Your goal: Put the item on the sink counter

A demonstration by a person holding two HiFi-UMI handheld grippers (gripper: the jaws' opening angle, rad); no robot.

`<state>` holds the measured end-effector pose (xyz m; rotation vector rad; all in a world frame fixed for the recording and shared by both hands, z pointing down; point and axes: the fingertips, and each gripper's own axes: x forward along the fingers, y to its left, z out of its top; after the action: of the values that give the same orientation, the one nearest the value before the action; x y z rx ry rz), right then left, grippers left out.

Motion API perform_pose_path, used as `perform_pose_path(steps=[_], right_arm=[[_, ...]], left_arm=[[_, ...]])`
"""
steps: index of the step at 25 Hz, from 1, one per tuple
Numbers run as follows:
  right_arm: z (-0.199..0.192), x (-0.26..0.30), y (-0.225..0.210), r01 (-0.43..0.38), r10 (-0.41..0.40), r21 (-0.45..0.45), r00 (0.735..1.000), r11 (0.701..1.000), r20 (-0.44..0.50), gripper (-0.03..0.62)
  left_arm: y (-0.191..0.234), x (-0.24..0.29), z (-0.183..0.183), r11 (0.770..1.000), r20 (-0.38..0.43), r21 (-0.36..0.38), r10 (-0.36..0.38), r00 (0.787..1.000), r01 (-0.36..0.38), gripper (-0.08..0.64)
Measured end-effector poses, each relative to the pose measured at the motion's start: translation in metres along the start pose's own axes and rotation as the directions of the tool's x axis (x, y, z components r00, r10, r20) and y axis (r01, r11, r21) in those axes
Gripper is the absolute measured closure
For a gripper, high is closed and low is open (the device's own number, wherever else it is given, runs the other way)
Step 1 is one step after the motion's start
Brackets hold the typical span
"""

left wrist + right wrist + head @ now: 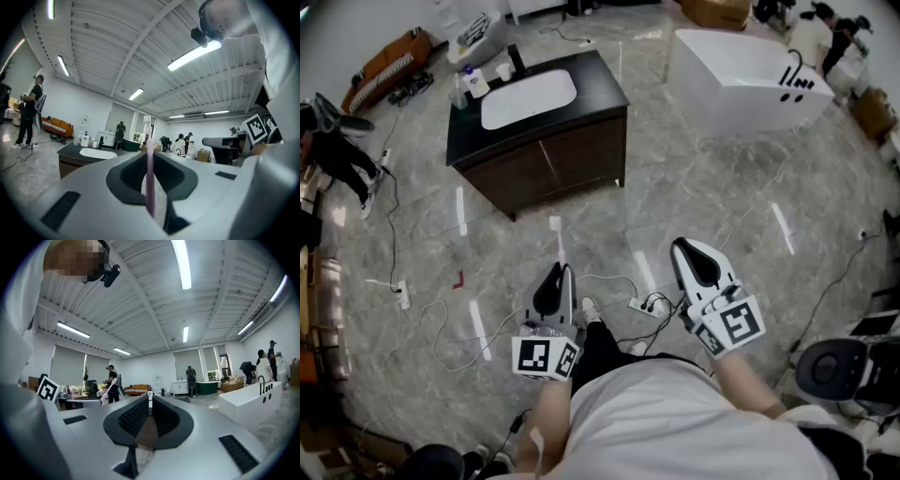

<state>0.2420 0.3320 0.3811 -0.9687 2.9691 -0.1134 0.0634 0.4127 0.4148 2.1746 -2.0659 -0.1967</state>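
The head view shows my left gripper [557, 273] shut on a pink toothbrush [556, 236], whose white head points ahead over the marble floor. The same toothbrush [147, 131] stands upright between the closed jaws of the left gripper [150, 161] in the left gripper view. The sink counter [602, 79], a dark vanity around a white basin [529, 98], stands some way ahead and to the left. It appears small at the left as the sink counter [70, 150] in the left gripper view. My right gripper [695, 249] [150, 401] is shut with nothing in it.
Bottles and a cup [474, 82] stand on the counter's back left corner. A white bathtub [741, 80] sits at the far right. Cables and a power strip [649, 303] lie on the floor between the grippers. A black stool [832, 369] is at the lower right; people stand far back.
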Motion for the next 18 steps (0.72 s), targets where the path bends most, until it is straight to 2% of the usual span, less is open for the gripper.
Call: perform_pose_path(steps=[5, 13, 18], right_arm=[[0.001, -0.002, 0.002, -0.001, 0.001, -0.001, 1.000, 1.000, -0.008, 0.543], [0.005, 0.012, 0.002, 0.013, -0.013, 0.009, 1.000, 1.000, 0.003, 0.543], [0.003, 0.028, 0.002, 0.024, -0.025, 0.046, 0.999, 0.999, 0.027, 0.543]], left_arm=[[0.013, -0.009, 0.004, 1.000, 0.013, 0.013, 0.028, 1.000, -0.028, 0.517], [0.018, -0.003, 0.006, 1.000, 0.009, 0.029, 0.007, 1.000, -0.007, 0.517], [0.040, -0.001, 0.003, 1.000, -0.007, 0.019, 0.017, 1.000, -0.017, 0.517]])
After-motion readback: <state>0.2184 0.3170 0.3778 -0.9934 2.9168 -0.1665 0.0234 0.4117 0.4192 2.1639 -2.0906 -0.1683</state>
